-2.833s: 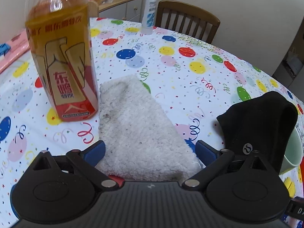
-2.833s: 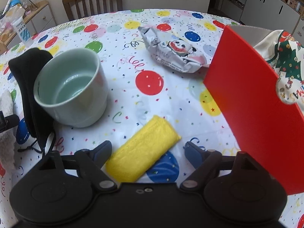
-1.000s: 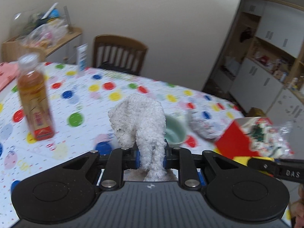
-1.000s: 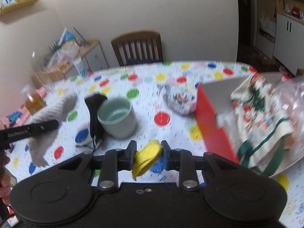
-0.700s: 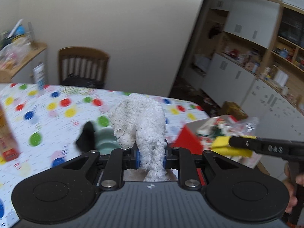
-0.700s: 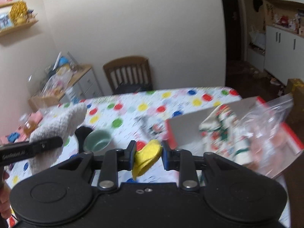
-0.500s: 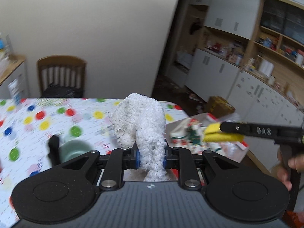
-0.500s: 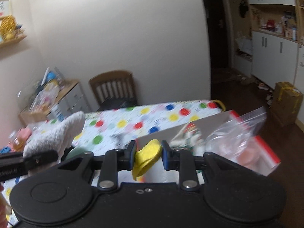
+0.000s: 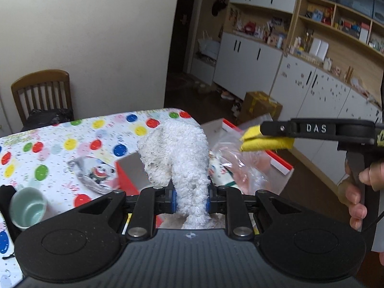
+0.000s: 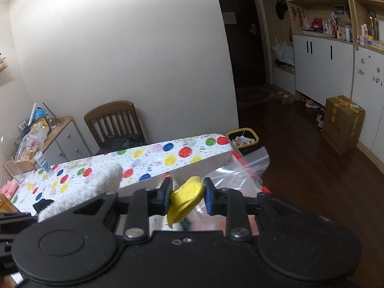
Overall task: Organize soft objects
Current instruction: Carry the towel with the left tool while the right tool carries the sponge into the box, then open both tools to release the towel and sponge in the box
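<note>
The left gripper point(image 9: 191, 198) has its jaws clamped on a fluffy white towel point(image 9: 178, 154). The right gripper point(image 10: 188, 198) pinches a folded yellow cloth point(image 10: 186, 198), at three o'clock of the towel.

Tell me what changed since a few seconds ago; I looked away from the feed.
Both cloths left the table: the left gripper closed on the white fluffy towel, the right gripper on the yellow cloth, and both were lifted toward the red box. The green cup stayed put.
</note>
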A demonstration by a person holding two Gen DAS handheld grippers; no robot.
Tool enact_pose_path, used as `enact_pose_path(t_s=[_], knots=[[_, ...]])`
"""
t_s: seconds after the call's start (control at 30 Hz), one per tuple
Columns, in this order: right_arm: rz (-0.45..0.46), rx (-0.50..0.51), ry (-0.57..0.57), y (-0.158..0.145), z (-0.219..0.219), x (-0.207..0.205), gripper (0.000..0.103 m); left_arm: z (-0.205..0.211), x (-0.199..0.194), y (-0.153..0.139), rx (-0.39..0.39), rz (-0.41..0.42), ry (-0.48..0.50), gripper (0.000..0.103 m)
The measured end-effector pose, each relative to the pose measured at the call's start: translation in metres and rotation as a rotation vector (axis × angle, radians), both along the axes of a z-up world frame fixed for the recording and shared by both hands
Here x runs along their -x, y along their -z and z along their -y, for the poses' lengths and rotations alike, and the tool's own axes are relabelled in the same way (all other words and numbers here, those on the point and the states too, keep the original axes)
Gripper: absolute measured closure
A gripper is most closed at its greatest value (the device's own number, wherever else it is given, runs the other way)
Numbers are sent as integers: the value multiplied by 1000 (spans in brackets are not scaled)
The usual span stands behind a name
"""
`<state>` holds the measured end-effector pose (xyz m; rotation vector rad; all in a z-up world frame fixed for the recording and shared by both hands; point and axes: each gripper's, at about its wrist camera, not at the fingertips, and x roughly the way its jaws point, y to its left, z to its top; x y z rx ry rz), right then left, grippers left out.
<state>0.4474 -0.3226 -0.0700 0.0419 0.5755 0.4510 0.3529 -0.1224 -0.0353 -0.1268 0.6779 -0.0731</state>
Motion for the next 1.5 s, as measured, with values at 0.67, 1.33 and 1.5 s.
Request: enact_pose_path(t_s=[0.67, 1.33, 1.5], knots=[[-89, 32, -47, 48, 2, -59, 77, 42, -76, 66, -86, -225, -48, 83], [-124, 188, -181, 79, -1, -40, 74, 51, -97, 100, -47, -382, 2, 83], [-136, 200, -191, 77, 1, -38, 68, 49, -90, 95, -20, -362, -17, 80]])
